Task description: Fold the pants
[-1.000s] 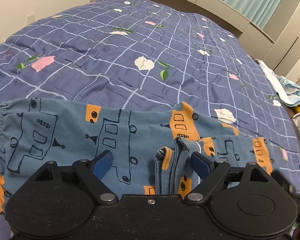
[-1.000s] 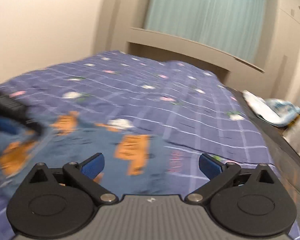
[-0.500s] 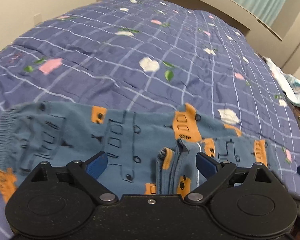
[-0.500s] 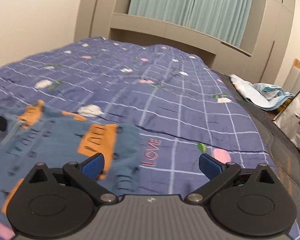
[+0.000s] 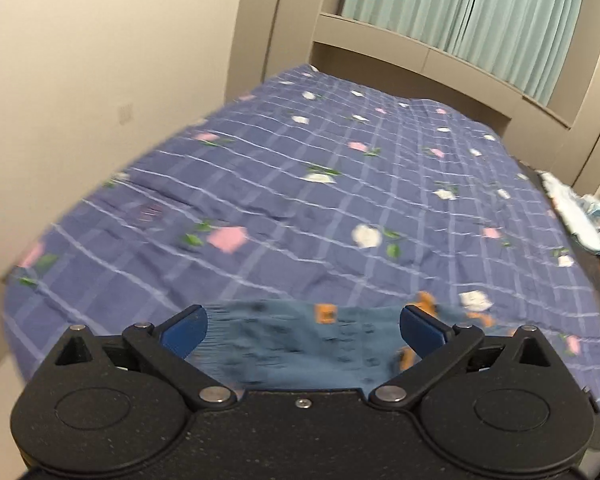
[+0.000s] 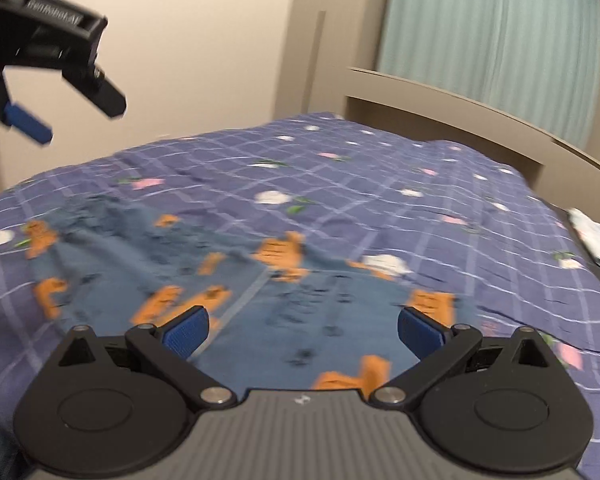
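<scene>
Bed: I see the purple checked quilt (image 6: 440, 216) covering the bed, with no box or basket on it; only the pants lie there.
Pants: the blue pants (image 6: 260, 292) with orange prints lie spread flat on the quilt at its near edge, below both of my grippers; the picture is blurred, so I cannot read the folds.
Left gripper: my left gripper (image 5: 302, 326) has its jaws opening, now spread wide, raised above the pants with nothing between the blue pads (image 5: 184, 330).
Right gripper: my right gripper (image 6: 302, 326) stands wide open over the pants, gripping nothing.
Bedside: a pale crumpled cloth (image 5: 580, 216) lies off the quilt's right edge.
</scene>
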Demonstrator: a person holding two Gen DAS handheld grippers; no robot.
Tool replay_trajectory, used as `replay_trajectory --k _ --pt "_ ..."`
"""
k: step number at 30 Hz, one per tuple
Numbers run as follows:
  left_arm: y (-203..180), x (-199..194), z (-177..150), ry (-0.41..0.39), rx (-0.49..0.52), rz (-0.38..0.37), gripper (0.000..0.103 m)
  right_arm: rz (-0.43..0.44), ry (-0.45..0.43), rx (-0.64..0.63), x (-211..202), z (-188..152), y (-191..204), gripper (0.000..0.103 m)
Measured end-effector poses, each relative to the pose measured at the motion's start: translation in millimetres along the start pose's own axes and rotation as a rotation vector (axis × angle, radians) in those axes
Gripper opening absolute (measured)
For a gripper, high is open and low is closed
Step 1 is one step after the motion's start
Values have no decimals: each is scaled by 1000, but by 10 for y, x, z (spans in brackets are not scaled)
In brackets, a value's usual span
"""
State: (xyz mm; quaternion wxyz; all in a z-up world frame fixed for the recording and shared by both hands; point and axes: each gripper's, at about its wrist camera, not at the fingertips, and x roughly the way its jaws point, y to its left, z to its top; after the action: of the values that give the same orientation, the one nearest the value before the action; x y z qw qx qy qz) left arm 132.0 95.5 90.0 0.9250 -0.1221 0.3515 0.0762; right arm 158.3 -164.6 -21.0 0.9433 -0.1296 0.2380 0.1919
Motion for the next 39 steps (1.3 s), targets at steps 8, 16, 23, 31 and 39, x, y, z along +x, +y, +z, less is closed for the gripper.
replay_trajectory --k 8,16,23,31,39 --pt "640 -29 -498 41 -98 26 102 2 -13 -49 -76 -108 350 103" --pt "692 202 -905 -7 -217 -75 102 14 -13 -113 -88 -190 526 65" --pt "584 318 -1027 5 -207 -135 102 84 -7 -162 -59 -142 664 11" --pt "668 399 -1040 -24 -228 -144 102 124 -3 -190 -282 -12 631 5" --pt "769 576 -921 -51 -261 -143 102 192 76 -182 -171 -91 671 45"
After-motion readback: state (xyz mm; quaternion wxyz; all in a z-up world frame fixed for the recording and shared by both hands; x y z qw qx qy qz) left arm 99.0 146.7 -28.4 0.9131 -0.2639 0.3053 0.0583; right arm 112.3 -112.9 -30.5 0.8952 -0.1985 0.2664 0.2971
